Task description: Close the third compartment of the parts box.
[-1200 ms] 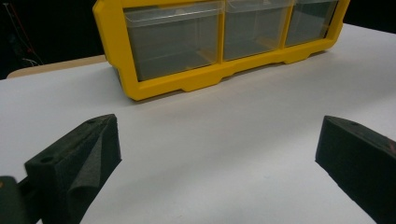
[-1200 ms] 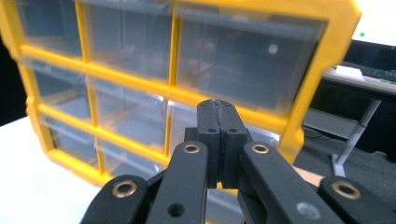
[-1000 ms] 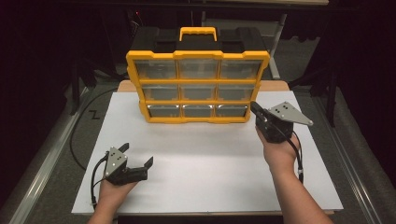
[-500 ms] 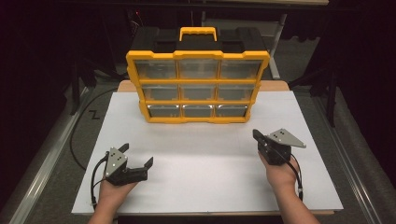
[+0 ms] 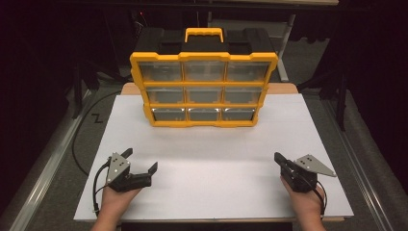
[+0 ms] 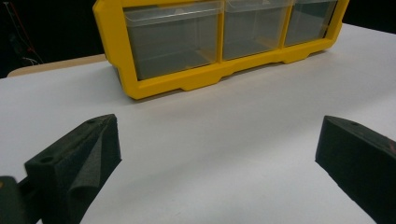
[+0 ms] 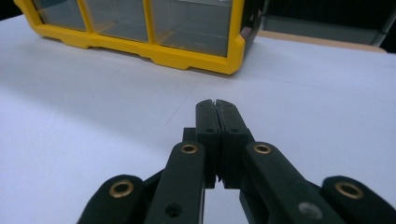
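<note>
Two claws: both parked low on the white worktop [image 5: 211, 159], nothing held.
Left claw [image 5: 139, 167]: jaws wide apart.
Right claw [image 5: 279, 159]: jaws pressed together.
Drawer cabinet [image 5: 204, 91]: upright at far edge, drawers shut, well apart from both; likely idle stance.

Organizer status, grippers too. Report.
Left gripper open, empty, on the near left of the table. Right gripper shut, empty, near right. Organizer upright at the far side, drawers shut, untouched. Nothing between.
</note>
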